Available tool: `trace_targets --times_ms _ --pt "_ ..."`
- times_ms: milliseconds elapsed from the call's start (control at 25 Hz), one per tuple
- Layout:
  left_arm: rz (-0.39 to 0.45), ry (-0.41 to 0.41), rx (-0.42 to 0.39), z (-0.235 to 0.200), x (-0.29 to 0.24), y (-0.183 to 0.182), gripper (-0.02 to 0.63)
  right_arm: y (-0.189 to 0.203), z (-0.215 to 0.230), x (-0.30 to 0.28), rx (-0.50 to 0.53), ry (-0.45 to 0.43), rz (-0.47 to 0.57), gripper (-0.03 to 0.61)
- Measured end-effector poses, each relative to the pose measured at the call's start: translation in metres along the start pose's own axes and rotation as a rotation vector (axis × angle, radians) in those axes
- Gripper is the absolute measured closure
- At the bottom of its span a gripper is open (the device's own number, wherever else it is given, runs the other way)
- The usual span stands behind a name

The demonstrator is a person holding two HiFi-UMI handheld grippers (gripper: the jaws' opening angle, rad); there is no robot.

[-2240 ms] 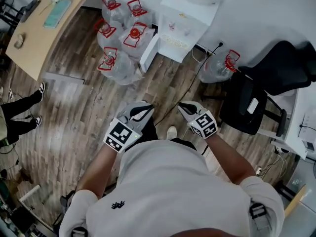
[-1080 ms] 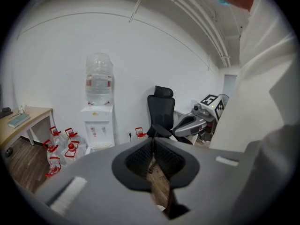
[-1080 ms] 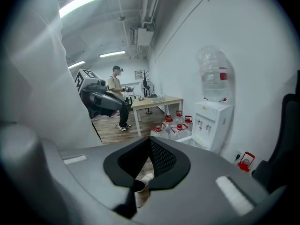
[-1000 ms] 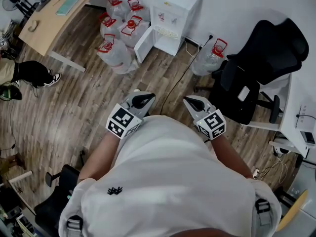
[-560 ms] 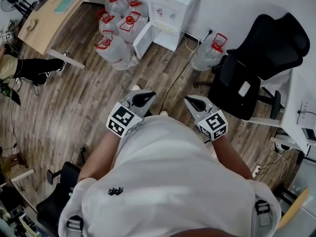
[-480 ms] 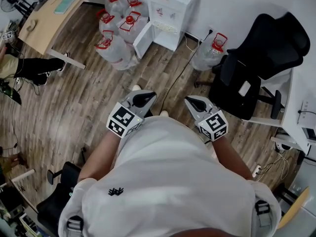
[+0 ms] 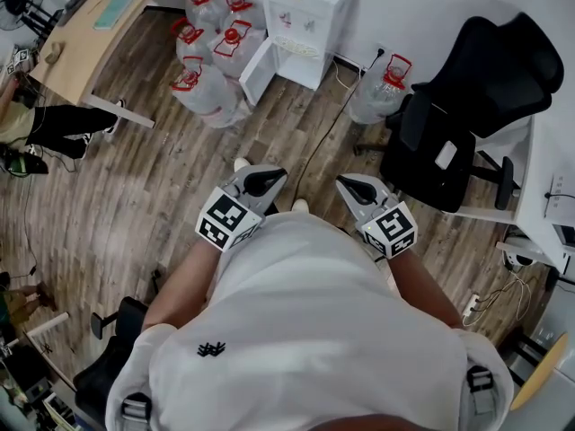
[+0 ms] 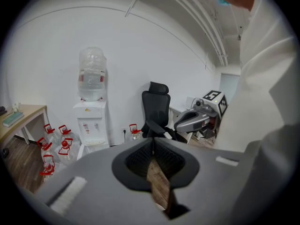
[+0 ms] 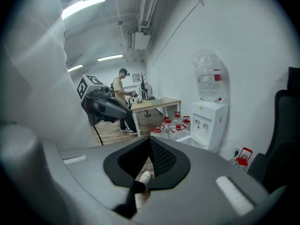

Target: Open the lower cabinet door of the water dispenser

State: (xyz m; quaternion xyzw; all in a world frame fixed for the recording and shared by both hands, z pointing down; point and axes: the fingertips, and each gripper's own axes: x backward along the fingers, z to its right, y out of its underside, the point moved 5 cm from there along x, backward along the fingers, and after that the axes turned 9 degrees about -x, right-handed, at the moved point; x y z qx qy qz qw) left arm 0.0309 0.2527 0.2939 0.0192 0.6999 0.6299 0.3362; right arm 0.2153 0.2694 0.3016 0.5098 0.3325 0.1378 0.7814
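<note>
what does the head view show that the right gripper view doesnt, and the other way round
Only the head view: the right gripper seen from outside, and the long black cable. Only the right gripper view: the bottle on top of the dispenser, the ceiling lights, and that gripper's own jaws, shut on nothing. Both: the dispenser, the red-capped jugs, the desk and the left gripper.
</note>
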Motion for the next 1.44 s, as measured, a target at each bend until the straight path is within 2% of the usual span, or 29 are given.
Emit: trace_targets --times_ms 360,840,1200,1440 --pt "-0.001 0.007 -0.028 -0.001 -0.011 -0.012 0.557 -0.005 0.008 0.004 -0.003 -0.002 0.019 0.575" --pt "-0.029 0.011 -0.025 -0.006 -0.011 -0.010 0.557 -0.005 0.009 -0.005 -0.015 -0.016 0.032 0.575" --pt "-0.033 0.052 -0.037 -0.027 -0.021 -0.017 0.557 -0.011 0.020 -0.022 -0.058 -0.005 0.044 0.577" --pt "-0.032 0.046 -0.040 -0.065 -0.018 -0.016 0.557 -0.026 0.024 -0.059 -0.058 -0.018 0.029 0.577"
